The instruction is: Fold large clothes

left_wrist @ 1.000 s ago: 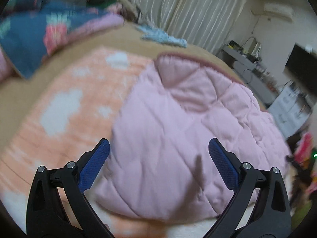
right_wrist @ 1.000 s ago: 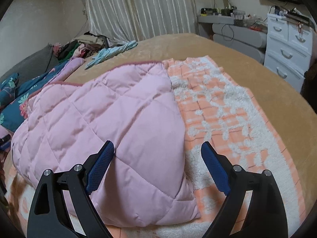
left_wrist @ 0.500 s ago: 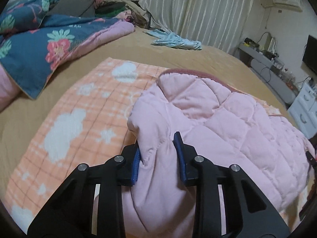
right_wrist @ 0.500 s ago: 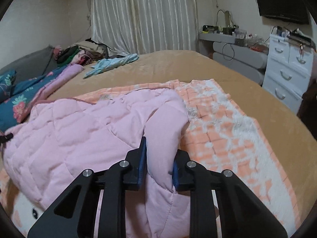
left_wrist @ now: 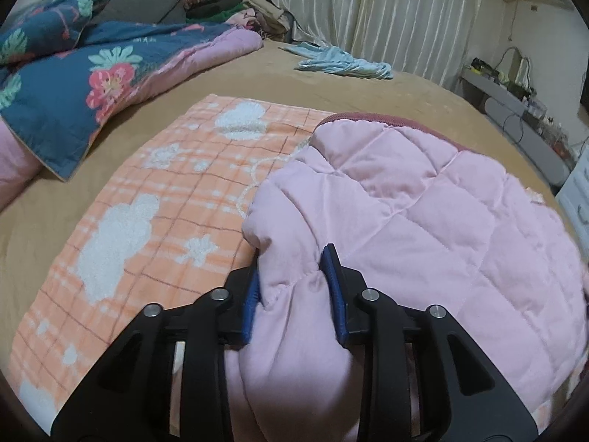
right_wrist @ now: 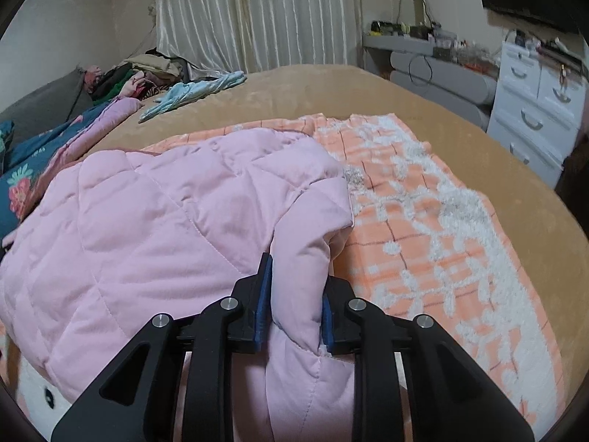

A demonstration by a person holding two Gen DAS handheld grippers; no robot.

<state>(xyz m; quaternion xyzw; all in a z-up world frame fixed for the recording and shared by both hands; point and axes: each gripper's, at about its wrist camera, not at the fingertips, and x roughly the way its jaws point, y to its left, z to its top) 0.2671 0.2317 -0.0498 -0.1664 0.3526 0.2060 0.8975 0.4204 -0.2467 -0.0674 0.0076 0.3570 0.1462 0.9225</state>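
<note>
Currently left claw pinching a bunched fold of the pink quilted jacket, blue pads pressed into the fabric on both sides. Jacket lies on the orange-and-white checked blanket, which is spread over the tan bed. Floral blue duvet heaped along the bed's left edge, light-blue garment near the far edge by the curtains. Right claw has the jacket's other bunched corner between its pads, jaws easing open slightly but fabric still gripped. White drawers off the bed's right edge
</note>
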